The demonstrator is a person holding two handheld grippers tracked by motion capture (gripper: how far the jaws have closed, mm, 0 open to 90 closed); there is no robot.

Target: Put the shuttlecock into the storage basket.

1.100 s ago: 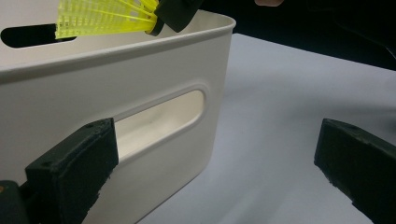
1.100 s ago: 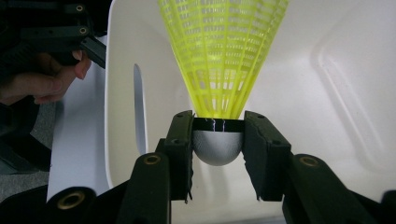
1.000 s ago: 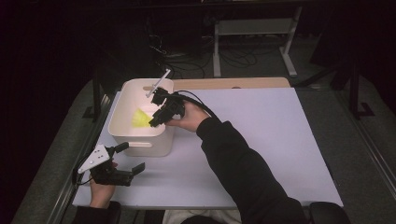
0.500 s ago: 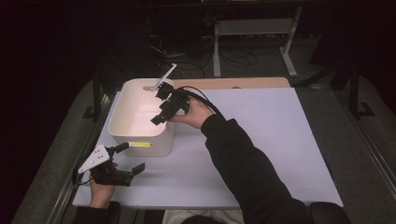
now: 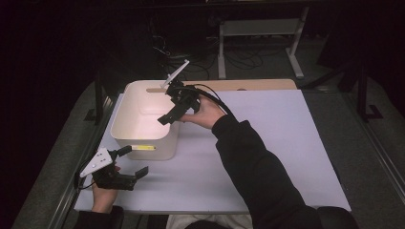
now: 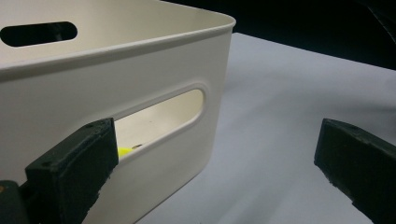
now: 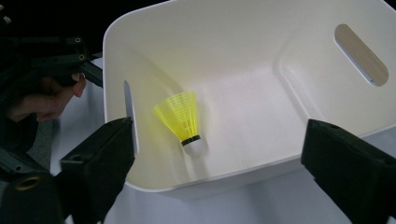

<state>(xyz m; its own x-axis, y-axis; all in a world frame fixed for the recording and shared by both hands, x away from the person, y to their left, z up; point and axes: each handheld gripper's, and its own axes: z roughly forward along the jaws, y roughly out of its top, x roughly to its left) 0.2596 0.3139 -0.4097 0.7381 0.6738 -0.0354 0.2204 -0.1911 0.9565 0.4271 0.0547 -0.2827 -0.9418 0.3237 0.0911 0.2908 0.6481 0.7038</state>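
So there's a yellow shuttlecock (image 7: 183,122) lying on the floor of a white plastic bin (image 5: 125,131), cork end pointing toward the wall nearest the right tongs, feather skirt pointing deeper into the bin. It's resting closer to the wall that has the slot handle, and nothing is touching it. You can even catch a sliver of yellow through that handle slot from the left gripper view (image 6: 122,151).

The bin sits on the white table (image 5: 286,157), near the table's far left corner, with a strip of bare wood (image 5: 248,85) showing along the far edge behind it.

The right tongs (image 5: 168,113) hang over the bin's right rim, tilted down into it, and their jaws have just been opening: they stand wide apart with nothing between them, the shuttlecock lying free well below. In the right gripper view the two black jaws frame the bin from either side.

The left tongs (image 5: 135,162) are down by the near left corner of the table, just beside the bin's near wall, pointed at the handle slot. Their jaws are spread too, one right up by the bin wall, the other out over bare table, gripping nothing. The person's left hand (image 5: 102,198) wraps around them from the near edge.
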